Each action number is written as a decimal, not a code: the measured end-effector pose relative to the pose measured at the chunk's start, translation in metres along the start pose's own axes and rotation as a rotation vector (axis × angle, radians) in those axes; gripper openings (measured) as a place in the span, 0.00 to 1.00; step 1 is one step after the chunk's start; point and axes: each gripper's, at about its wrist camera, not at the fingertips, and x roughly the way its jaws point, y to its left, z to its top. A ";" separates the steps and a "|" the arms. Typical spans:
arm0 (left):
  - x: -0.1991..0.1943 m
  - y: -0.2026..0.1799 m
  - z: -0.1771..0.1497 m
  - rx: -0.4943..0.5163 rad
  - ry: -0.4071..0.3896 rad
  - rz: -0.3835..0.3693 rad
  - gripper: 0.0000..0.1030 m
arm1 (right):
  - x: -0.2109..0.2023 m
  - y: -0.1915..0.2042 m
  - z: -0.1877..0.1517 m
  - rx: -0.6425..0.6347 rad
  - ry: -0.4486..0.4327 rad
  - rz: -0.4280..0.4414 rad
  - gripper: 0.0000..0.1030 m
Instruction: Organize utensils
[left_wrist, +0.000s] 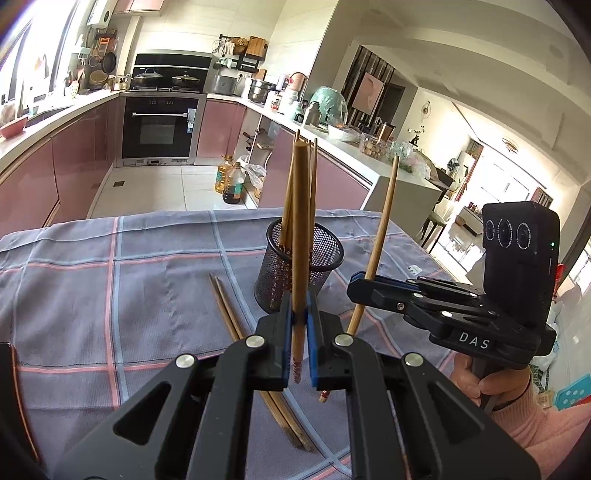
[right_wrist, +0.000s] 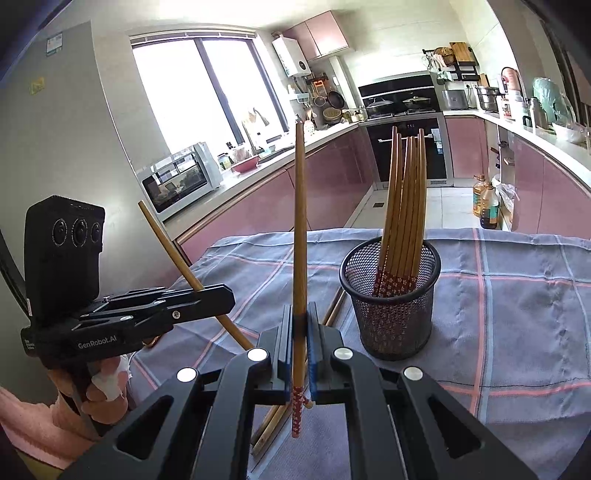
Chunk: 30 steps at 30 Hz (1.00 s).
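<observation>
Chopsticks are the matter in both views. From the left wrist view, the left tool (left_wrist: 300, 314) is closed on one wooden chopstick (left_wrist: 300, 229), which stands nearly upright between the blue pads, its patterned red end hanging below them. Behind it a black mesh cup (left_wrist: 303, 266) stands on the checked cloth of the worktop (left_wrist: 110, 280) and holds a few more chopsticks; they are mostly hidden by the held one. Two loose chopsticks (left_wrist: 229, 314) lie on the cloth to the left of the cup and pass under the tool. At the right, the right tool (left_wrist: 360, 286) is seen from the side, closed on a second chopstick (left_wrist: 382, 229) that leans to the right, and a hand (left_wrist: 491, 380) with a pink sleeve holds its handle.

From the right wrist view, the right tool (right_wrist: 301, 321) grips its chopstick (right_wrist: 300, 221) upright, the red patterned end below the pads. Here the mesh cup (right_wrist: 391, 295) is open to view at the right, with a bundle of chopsticks (right_wrist: 404, 206) standing inside, red ends down. The loose pair (right_wrist: 269, 424) lies partly under the tool. At the left, the left tool (right_wrist: 221, 295) holds its chopstick (right_wrist: 166, 240) slanted, and a hand (right_wrist: 103, 387) grasps the handle.
</observation>
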 end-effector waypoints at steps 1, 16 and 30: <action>0.000 0.000 0.000 0.000 0.000 0.000 0.07 | -0.001 0.001 0.000 -0.001 -0.002 -0.001 0.06; 0.007 -0.006 0.008 0.020 -0.002 0.004 0.07 | -0.008 0.003 0.007 -0.013 -0.030 -0.015 0.06; 0.008 -0.012 0.013 0.041 -0.008 -0.001 0.07 | -0.010 0.000 0.013 -0.015 -0.036 -0.021 0.06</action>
